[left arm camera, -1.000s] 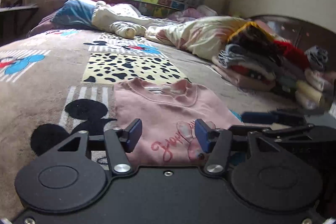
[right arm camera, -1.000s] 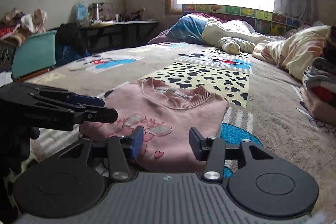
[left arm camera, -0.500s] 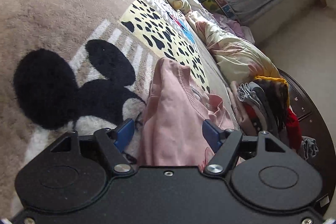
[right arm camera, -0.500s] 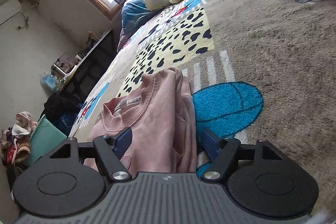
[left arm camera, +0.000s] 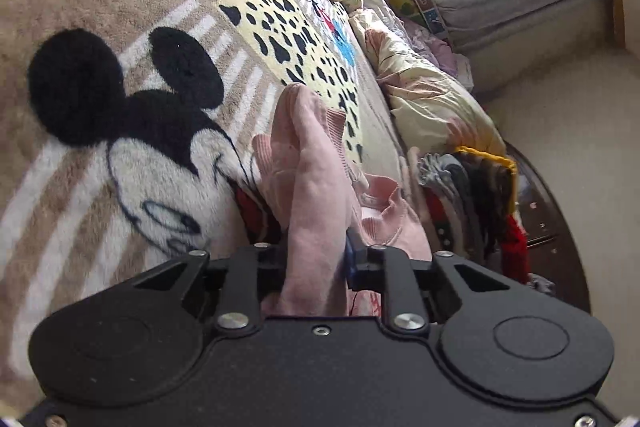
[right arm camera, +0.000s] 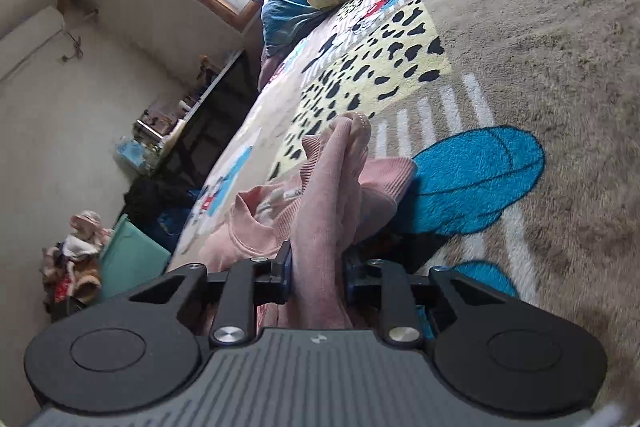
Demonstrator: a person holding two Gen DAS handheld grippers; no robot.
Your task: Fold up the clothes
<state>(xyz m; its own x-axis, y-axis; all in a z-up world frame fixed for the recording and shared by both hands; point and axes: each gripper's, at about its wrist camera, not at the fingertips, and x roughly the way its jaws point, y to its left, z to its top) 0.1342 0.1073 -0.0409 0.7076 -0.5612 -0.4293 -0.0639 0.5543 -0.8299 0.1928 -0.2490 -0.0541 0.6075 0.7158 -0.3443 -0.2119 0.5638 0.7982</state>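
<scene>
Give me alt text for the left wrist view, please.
The left gripper is shut on a bunched fold of the pink ribbed-collar sweatshirt, above a tan plush cartoon-mouse blanket. A stack of folded clothes sits to the right.

Open blanket (right arm camera: pixel 540 39) ahead; clothes pile (left arm camera: pixel 476 195) possibly close rightward.

We see a pink sweatshirt (left arm camera: pixel 316 187) with ribbed collar, bunched into upright folds on the cartoon-print blanket, its two sides pinched up and lifted.
</scene>
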